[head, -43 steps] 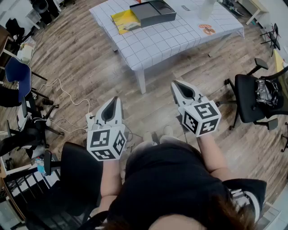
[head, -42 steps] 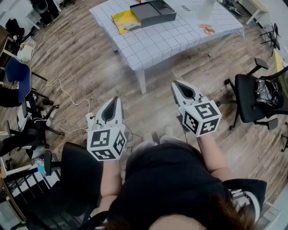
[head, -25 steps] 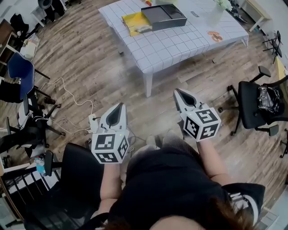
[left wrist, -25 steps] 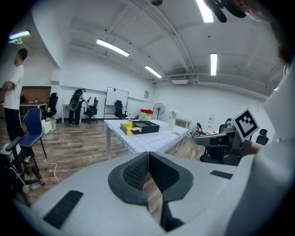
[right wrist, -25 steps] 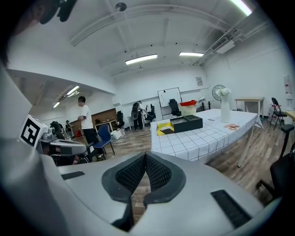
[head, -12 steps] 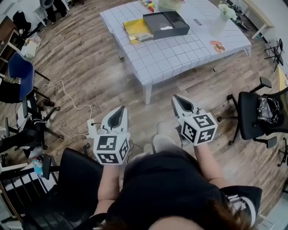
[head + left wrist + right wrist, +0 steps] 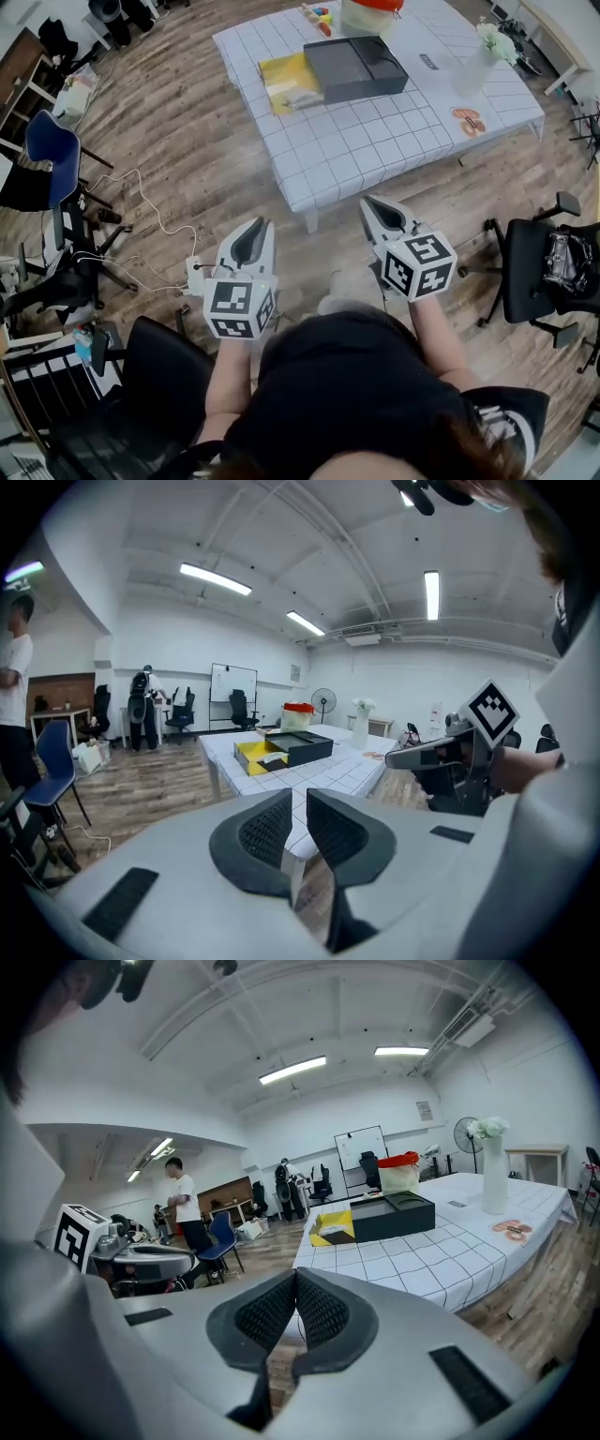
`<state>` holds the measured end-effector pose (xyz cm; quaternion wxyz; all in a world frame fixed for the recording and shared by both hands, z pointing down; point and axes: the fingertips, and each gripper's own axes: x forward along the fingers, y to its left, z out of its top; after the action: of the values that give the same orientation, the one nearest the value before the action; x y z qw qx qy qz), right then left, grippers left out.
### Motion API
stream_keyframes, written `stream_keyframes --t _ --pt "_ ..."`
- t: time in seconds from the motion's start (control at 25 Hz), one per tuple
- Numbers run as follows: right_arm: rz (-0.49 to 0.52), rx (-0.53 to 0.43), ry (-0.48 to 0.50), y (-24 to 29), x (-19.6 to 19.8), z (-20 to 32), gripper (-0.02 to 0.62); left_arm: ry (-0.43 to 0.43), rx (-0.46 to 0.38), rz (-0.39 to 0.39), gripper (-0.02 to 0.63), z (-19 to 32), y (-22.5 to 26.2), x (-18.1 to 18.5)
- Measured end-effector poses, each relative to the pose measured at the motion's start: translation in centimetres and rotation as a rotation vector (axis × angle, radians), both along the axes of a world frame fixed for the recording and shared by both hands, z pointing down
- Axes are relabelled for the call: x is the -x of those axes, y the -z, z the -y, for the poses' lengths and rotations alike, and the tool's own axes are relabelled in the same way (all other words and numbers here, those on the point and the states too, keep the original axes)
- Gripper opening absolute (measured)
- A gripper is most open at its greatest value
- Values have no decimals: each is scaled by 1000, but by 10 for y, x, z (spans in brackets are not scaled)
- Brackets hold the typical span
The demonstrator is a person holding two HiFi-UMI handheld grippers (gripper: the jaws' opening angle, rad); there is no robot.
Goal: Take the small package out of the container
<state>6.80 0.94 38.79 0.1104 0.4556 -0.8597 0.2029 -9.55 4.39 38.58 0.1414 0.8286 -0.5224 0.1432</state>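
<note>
In the head view, the left tongs (image 7: 255, 230) and right tongs (image 7: 377, 208) are held over the wood floor in the lower half of the frame, well short of the counter (image 7: 375, 141) at the top. On it the dark box (image 7: 354, 67) touches a yellow tray (image 7: 289, 82) on its left; the small package cannot be made out. In the left gripper view, the left tongs (image 7: 298, 822) are just parting, a narrow gap between the jaws and nothing in it; the box (image 7: 298, 745) and tray (image 7: 251, 754) sit far off at centre, and the right tongs (image 7: 398, 758) jut in from the right. In the right gripper view, the right tongs (image 7: 293, 1288) are closed tip to tip and empty, with the box (image 7: 392, 1215) at centre right and a white vase (image 7: 494, 1185) further right.
</note>
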Motion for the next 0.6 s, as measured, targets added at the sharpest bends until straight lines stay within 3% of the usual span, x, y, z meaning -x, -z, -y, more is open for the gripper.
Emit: stream_keyframes --t 0.36,0.6 --pt "22 25 82 -12 -14 48 15 -7 28 114 167 59 -14 -36" --pt "47 53 92 -23 -19 68 15 -36 47 204 193 81 -22 -49"
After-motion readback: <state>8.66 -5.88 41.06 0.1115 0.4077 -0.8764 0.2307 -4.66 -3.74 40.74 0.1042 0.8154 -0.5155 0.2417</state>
